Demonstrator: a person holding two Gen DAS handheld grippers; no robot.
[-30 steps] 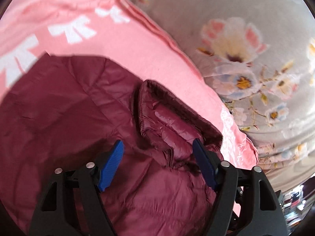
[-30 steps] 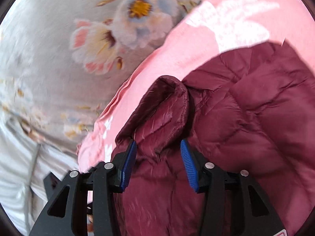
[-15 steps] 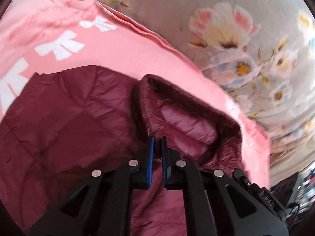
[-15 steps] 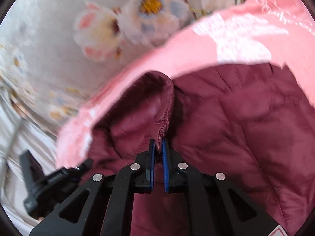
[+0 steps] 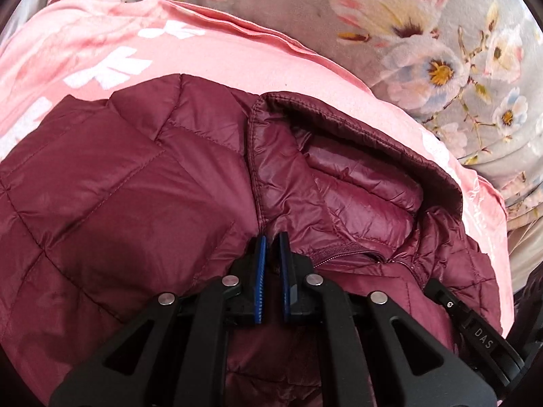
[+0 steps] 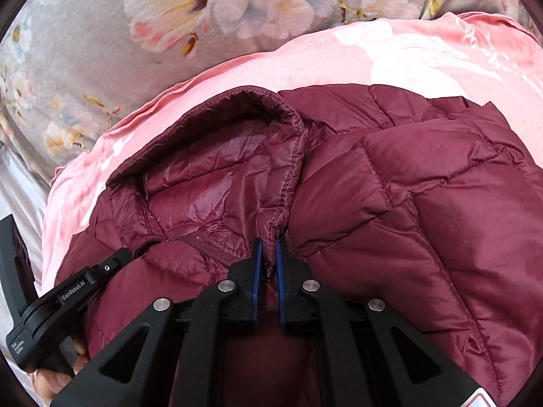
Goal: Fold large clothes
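Observation:
A maroon quilted puffer jacket lies spread on a pink blanket, its collar standing up in a curve. My left gripper is shut on the collar's seam at its left end, where it meets the shoulder. In the right wrist view the same jacket fills the lower right, and my right gripper is shut on the opposite collar end, a pinch of fabric showing between the blue pads. The zipper runs just left of that grip.
A grey floral bedspread lies beyond the pink blanket. The right gripper's body shows at the left view's lower right edge; the left gripper's body and a hand show at the right view's lower left.
Both grippers went from open, straddling the collar ends, to shut on the fabric. Both sank closer to the jacket and rolled, and the collar now stands between them.

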